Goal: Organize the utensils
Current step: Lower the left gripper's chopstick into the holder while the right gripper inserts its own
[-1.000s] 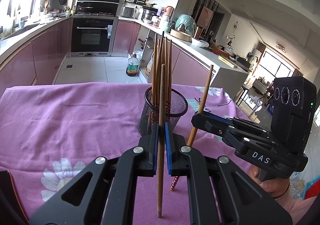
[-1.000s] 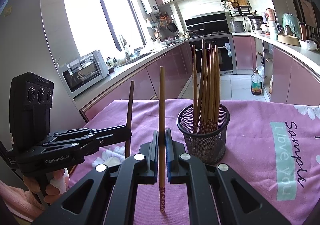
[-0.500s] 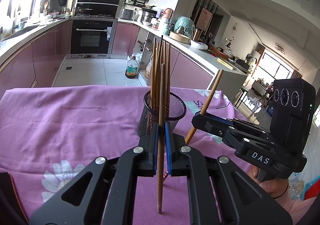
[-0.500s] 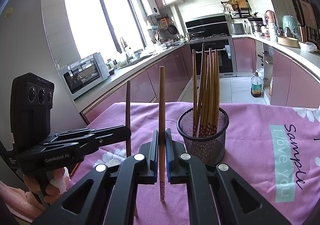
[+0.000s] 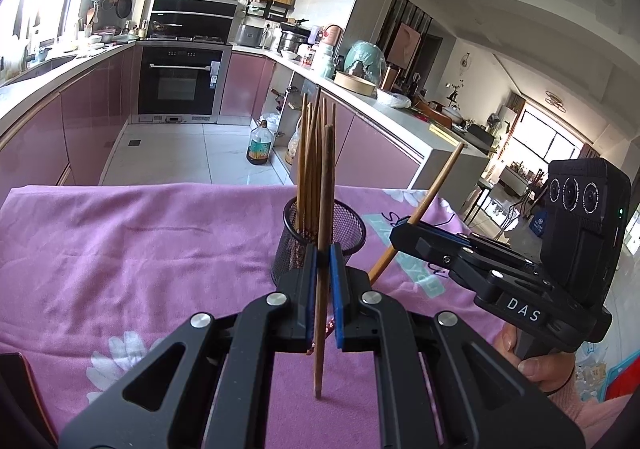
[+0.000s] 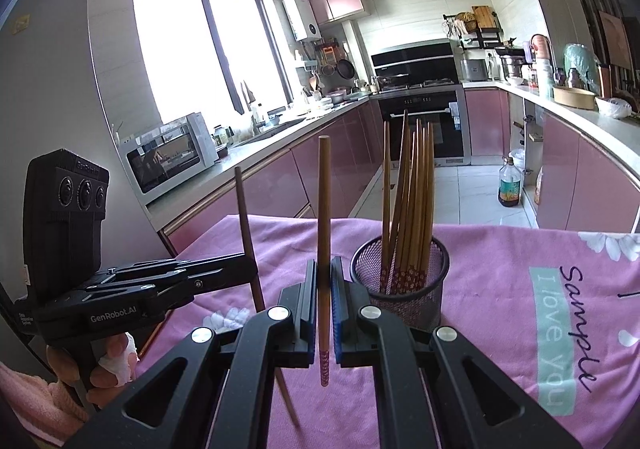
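Left wrist view: the left gripper (image 5: 322, 285) was clamped on a dark chopstick (image 5: 323, 249), held upright just this side of the mesh cup (image 5: 340, 233).
Right wrist view: the right gripper (image 6: 324, 305) was clamped on a lighter chopstick (image 6: 324, 233), upright and just left of the mesh cup (image 6: 400, 273).
Same stick from the left wrist: the lighter chopstick (image 5: 424, 209) leaned away to the right of the cup, pinched in the right gripper (image 5: 404, 229).
Same stick from the right wrist: the dark chopstick (image 6: 250, 237) stood left of the cup in the left gripper (image 6: 250, 269).
Cup contents: a bundle of chopsticks (image 6: 408, 201) stood inside, fanned slightly, patterned ends down.
Cup rim: round and open; half the mouth beside the bundle was free.
Open room: bare cloth lay on both sides of the cup; its far edge dropped to the tiled kitchen floor (image 5: 176, 157).
Materials: the cup was black wire mesh; the sticks were slim, round and looked wooden; the lighter one carried a pink speckled tip.
Gripper build: black angular plastic arms with silver rivets and blue pads.
Tablecloth (image 5: 120, 249): soft, wrinkled purple fabric with white daisies.
Writing on cloth: "Sample" and "I love you", right of the cup.
Writing on grippers: "DAS" on the right one, "GenRobot.AI" on the left.
Hands: the person's right hand (image 5: 536, 361) and left hand (image 6: 108, 365) gripped the handles, both nearer than the cup.
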A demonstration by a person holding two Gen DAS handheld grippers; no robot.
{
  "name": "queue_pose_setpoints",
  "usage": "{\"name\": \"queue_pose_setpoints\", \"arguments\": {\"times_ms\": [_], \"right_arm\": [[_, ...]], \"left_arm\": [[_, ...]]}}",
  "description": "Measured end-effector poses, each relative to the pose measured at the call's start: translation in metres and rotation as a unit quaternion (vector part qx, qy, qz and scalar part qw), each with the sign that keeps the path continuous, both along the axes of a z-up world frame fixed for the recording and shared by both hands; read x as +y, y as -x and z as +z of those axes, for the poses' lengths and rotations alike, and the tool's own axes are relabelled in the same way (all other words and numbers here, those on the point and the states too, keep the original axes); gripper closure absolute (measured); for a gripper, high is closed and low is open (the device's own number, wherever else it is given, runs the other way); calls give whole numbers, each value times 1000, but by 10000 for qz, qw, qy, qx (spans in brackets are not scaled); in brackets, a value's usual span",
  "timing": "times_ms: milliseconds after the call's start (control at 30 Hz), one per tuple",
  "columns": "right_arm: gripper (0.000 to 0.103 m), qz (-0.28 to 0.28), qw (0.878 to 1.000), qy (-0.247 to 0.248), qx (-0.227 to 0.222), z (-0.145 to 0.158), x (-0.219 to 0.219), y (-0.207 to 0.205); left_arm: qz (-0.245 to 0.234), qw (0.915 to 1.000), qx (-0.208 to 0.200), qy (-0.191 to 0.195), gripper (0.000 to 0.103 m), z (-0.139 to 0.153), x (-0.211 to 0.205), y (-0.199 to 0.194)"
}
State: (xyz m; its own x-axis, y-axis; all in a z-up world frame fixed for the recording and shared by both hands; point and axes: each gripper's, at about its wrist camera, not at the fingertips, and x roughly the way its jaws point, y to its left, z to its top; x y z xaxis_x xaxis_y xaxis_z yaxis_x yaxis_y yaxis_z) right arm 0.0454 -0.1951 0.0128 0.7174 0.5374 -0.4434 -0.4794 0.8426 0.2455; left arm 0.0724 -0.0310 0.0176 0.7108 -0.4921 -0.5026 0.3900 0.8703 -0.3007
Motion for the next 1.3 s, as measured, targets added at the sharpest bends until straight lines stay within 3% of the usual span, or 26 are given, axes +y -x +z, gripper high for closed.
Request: {"name": "queue_pose_setpoints", "arguments": {"times_ms": [1300], "right_arm": [[98, -246, 9959, 42, -866, 68, -17, -14]], "left_arm": [[65, 9952, -969, 94, 96, 75, -7, 11]]}}
